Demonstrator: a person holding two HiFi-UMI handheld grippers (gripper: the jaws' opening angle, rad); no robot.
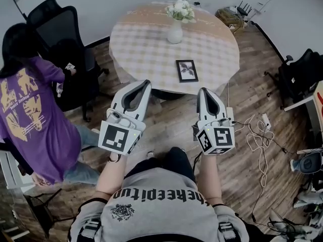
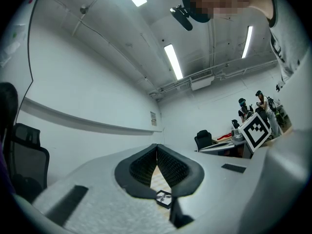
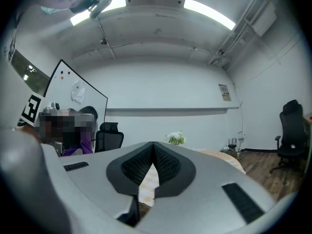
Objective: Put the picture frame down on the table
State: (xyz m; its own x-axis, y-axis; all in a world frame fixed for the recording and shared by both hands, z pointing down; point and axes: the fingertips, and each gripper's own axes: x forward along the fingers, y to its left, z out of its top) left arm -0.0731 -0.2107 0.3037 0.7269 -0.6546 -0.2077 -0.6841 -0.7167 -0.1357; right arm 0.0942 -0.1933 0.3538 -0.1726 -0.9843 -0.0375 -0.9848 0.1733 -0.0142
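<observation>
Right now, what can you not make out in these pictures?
- Picture frame: print too small in head view; left gripper partly covers it in left gripper view.
- Vase: hidden behind right gripper in right gripper view; only flowers show.
- Person in purple: cut off by head view's left edge.

Bright ceiling strip lights (image 2: 173, 61), soft shadows, heavy fisheye edge distortion

I see a white vase (image 1: 175, 33) holding pale flowers (image 1: 181, 10) far ahead of me. To its left is a black office chair (image 1: 63, 29), with a person in a purple shirt (image 1: 28, 110) just beside it. On the wooden floor (image 1: 242, 170) at my right lie white cables (image 1: 261, 147) and a power strip (image 1: 265, 119), near a second black chair (image 1: 300, 77). The right gripper view shows a whiteboard (image 3: 73, 89) by the wall.
</observation>
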